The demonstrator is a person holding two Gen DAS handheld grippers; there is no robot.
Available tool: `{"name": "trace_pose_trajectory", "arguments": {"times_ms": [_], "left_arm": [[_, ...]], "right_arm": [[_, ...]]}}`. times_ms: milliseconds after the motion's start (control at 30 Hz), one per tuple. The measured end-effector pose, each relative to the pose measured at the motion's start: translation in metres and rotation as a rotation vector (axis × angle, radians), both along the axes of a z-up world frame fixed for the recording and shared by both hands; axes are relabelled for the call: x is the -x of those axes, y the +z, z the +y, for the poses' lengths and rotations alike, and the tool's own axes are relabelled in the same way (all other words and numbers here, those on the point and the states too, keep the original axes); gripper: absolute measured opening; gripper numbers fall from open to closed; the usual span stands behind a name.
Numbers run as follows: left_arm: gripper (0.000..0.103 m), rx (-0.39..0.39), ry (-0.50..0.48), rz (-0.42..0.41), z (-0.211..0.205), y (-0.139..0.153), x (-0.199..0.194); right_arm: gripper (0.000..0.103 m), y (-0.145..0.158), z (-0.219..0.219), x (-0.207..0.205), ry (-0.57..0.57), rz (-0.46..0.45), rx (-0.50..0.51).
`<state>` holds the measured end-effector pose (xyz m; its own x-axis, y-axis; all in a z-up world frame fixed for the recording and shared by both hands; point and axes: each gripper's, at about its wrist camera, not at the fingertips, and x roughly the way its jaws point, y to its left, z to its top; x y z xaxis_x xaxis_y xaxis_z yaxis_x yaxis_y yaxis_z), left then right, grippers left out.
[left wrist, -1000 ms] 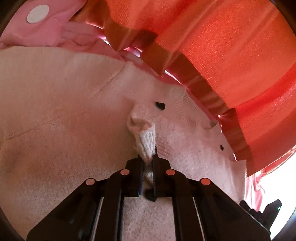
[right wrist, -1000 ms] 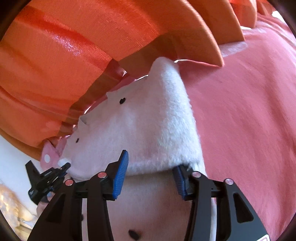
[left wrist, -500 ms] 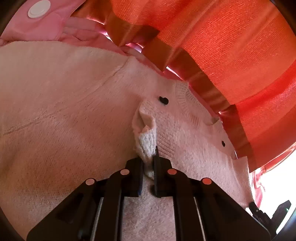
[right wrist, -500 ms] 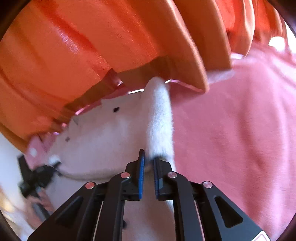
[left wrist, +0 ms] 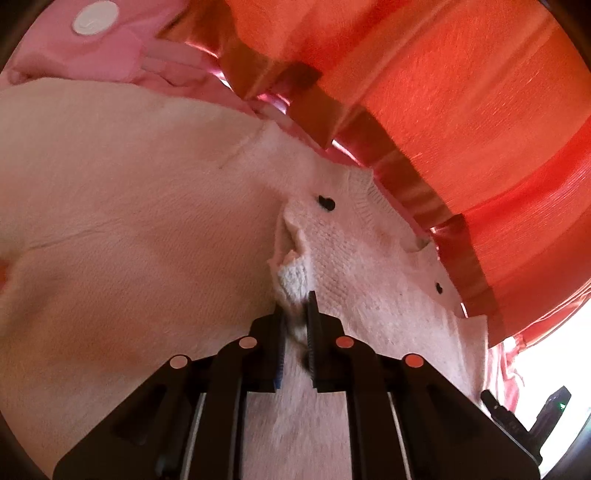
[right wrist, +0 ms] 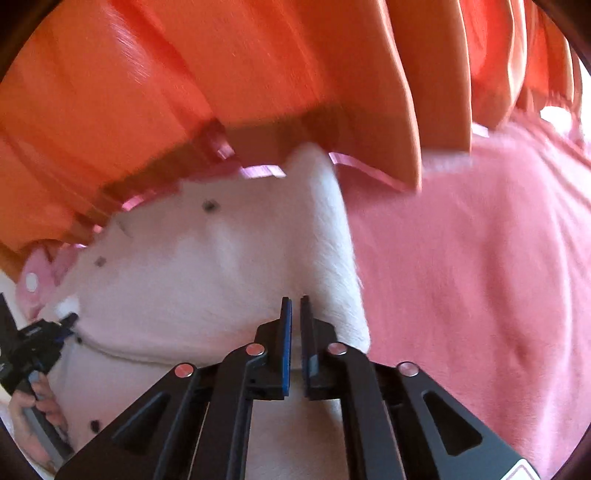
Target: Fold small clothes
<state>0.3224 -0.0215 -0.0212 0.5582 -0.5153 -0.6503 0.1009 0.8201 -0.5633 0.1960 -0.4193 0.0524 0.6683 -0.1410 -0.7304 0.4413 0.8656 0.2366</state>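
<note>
A small cream knitted cardigan (left wrist: 147, 229) with dark buttons (left wrist: 326, 202) lies on a pink fleece blanket. My left gripper (left wrist: 295, 317) is shut on a pinched fold of the cardigan's knitted front edge. In the right wrist view the same cardigan (right wrist: 207, 273) shows a folded sleeve or side edge (right wrist: 332, 236) running up towards the curtain. My right gripper (right wrist: 295, 314) is shut on that edge near its lower end. The left gripper (right wrist: 33, 343) and the hand holding it show at the far left of that view.
An orange curtain (left wrist: 461, 110) with a brown hem hangs close behind the cardigan, also seen in the right wrist view (right wrist: 221, 74). A pink garment with a white snap (left wrist: 90, 16) lies at the upper left. The pink blanket (right wrist: 480, 277) spreads out to the right.
My right gripper closed from wide open onto the cardigan's edge and has drawn it leftwards. My left gripper has stayed shut on its fold, shifting slightly.
</note>
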Motion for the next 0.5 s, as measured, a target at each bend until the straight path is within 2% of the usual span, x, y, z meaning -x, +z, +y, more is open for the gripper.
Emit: {"name": "trace_pose_trajectory", "arguments": {"times_ms": [133,167,267,433,500], "left_arm": [[0.011,-0.038,0.071,-0.043,0.05,0.026,0.015],[0.015,-0.05,0.098,-0.046,0.067,0.031,0.017],[0.035,-0.126,0.258,-0.038,0.139,0.042,0.018],[0.046,-0.222,0.549,0.019,0.242,0.043,0.022],[0.047,-0.227,0.65,0.046,0.273,0.041,0.027]], "right_arm": [[0.007,0.002,0.01,0.005,0.034,-0.009,-0.029],[0.007,0.002,0.012,0.006,0.046,-0.007,-0.018],[0.008,0.005,0.024,0.001,0.08,-0.012,0.019],[0.011,0.007,0.044,0.003,0.106,-0.016,0.041],[0.011,0.004,0.046,0.001,0.114,-0.008,0.044]]}}
